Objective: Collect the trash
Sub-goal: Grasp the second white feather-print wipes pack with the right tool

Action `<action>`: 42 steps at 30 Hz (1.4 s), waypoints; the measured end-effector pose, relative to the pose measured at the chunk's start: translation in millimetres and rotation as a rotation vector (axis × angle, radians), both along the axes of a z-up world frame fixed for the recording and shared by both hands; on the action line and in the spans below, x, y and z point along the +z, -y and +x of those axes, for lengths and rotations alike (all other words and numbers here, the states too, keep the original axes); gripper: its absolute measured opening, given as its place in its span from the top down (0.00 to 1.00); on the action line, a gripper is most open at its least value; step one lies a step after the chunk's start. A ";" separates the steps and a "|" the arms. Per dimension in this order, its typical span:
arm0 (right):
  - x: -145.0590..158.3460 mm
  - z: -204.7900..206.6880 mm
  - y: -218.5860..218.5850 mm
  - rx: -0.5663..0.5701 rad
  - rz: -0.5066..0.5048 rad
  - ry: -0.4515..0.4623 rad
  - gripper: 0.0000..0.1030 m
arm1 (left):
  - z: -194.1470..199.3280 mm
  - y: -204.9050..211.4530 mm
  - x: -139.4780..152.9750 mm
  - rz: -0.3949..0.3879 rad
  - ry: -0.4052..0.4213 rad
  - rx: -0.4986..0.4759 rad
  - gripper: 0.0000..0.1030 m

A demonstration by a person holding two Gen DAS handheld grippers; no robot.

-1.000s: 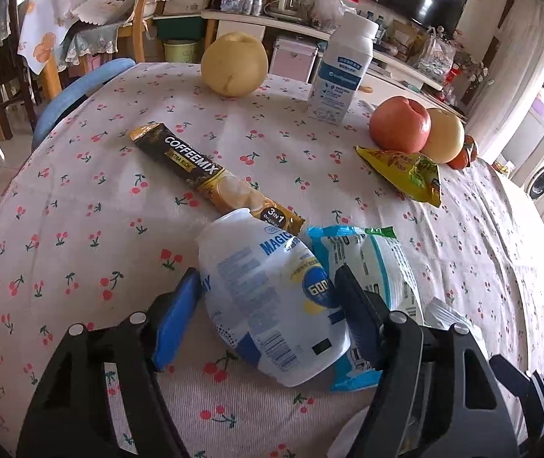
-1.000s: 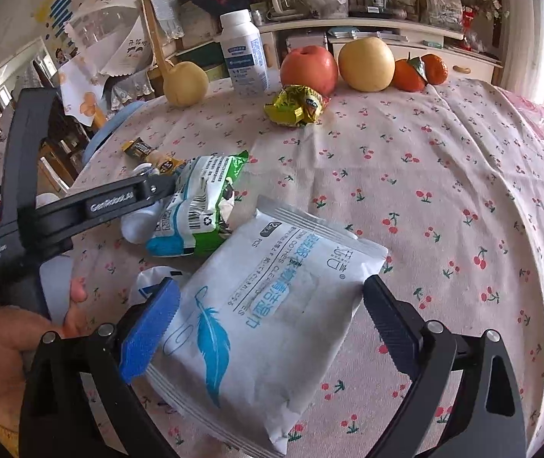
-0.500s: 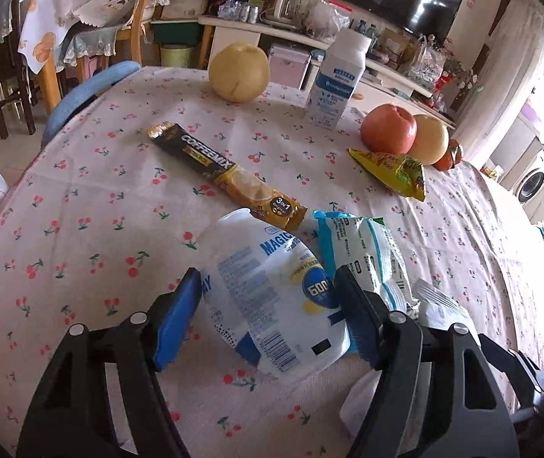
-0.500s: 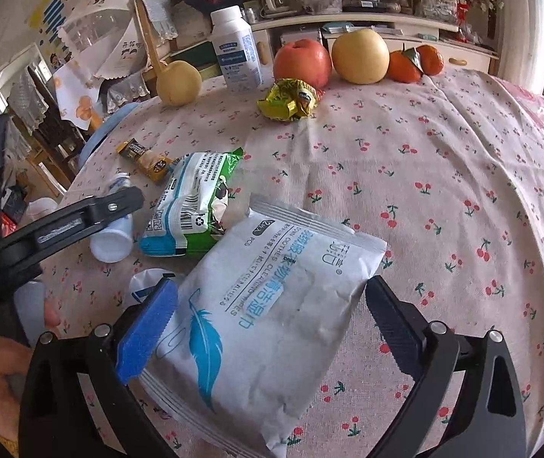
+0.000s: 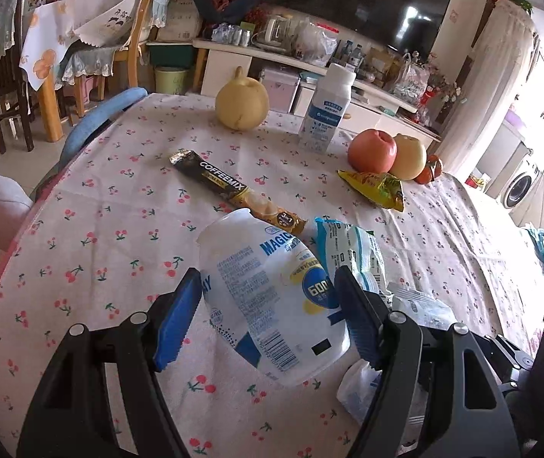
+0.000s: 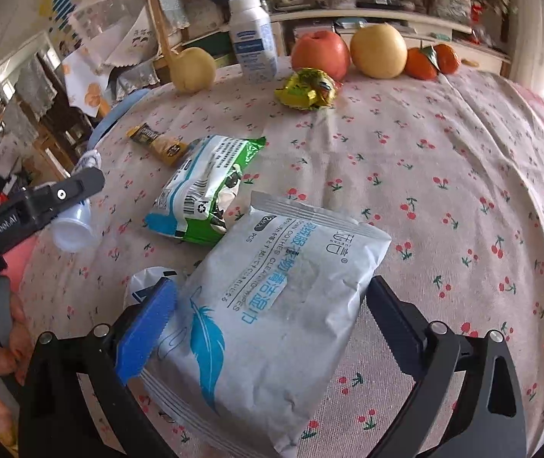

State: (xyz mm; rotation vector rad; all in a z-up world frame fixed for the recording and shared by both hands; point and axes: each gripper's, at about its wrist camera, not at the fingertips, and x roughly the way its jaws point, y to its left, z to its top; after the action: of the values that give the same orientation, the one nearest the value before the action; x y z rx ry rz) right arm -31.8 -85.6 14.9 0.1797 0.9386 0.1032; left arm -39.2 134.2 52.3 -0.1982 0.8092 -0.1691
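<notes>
Here, two views along my own fingers over a round table in a cherry-print cloth (image 5: 100, 229)

Left wrist view: my left gripper (image 5: 268, 273) is clamped on a white plastic bottle (image 5: 272, 297) with blue print. Both pads press its sides and its open neck points toward 11 o'clock. Just past the neck, a black and gold coffee sachet (image 5: 233, 191) lies flat, running toward 10 o'clock. At 2 o'clock a yellow snack wrapper (image 5: 375, 187) sits in front of a red apple (image 5: 372, 150). At 12 o'clock are a yellow pear (image 5: 242, 105) and an upright white jar (image 5: 327, 110).

Right wrist view: my right gripper (image 6: 272, 284) stands wide astride a pale grey wipes pack (image 6: 272, 305) with a blue feather, which lies on the cloth. The blue pad touches its edge at 9 o'clock and the other finger sits just beside it at 3 o'clock, so I am not squeezing it. A green and blue pouch (image 6: 203, 187) lies at 11 o'clock, touching the pack's far corner
</notes>
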 end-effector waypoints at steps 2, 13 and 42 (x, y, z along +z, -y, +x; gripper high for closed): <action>-1.3 -0.1 -1.1 0.010 0.020 -0.016 0.05 | -2.6 -4.1 1.9 -0.004 0.004 0.000 0.30; -5.0 -7.1 -39.5 0.188 -0.001 -0.010 0.04 | -11.8 -15.2 9.5 -0.017 0.018 -0.017 0.30; -4.4 -10.3 -63.6 0.200 -0.076 0.001 0.21 | -24.8 -40.1 15.1 -0.052 0.028 -0.015 0.30</action>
State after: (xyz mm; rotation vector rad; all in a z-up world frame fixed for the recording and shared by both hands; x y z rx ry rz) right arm -42.1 -22.0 10.5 0.0152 0.9560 0.2520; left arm -64.0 174.3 67.4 -0.2383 0.7788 -0.2062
